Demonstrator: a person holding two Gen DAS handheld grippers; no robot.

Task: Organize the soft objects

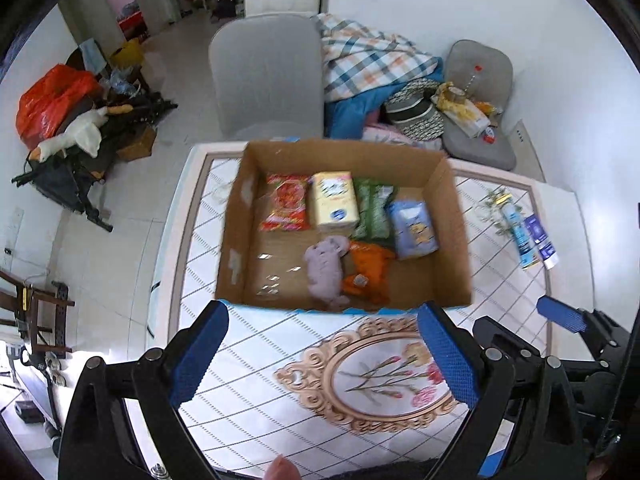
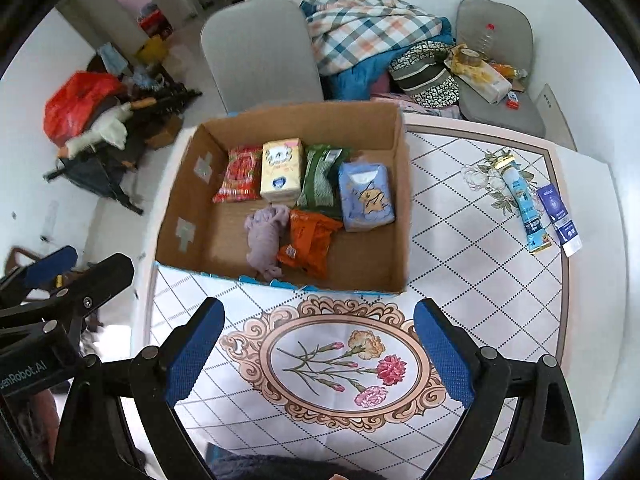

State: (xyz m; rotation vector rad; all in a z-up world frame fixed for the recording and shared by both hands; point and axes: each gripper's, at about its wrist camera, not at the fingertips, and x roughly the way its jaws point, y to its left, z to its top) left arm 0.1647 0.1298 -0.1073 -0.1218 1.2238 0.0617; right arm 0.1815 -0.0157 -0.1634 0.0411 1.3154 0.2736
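in the left wrist view, the left gripper (image 1: 322, 354) hangs above the patterned table cover (image 1: 256, 400) with its blue-padded jaws spread wide and nothing between them. the open brown cardboard box (image 1: 452, 240) sits just beyond the fingertips, well clear of them. along its far wall lie a red printed packet (image 1: 286, 208), a pale yellow tissue pack (image 1: 334, 200), a green packet (image 1: 374, 210) and a light blue tissue pack (image 1: 414, 230); nearer the gripper lie a lilac soft plush toy (image 1: 326, 268) and an orange crinkled packet (image 1: 368, 272), touching side by side. the right gripper (image 1: 560, 320) shows at the right edge.

in the right wrist view, the right gripper (image 2: 318, 350) is likewise released and empty, over the oval flower motif (image 2: 344, 372). the box (image 2: 402, 200) lies ahead and slightly left, holding the same six things. this view shows more plainly the light blue tube (image 2: 522, 208) and dark blue tube (image 2: 560, 216) lying together on the table right of the box, and grey tape patches (image 2: 204, 166) on its left wall.
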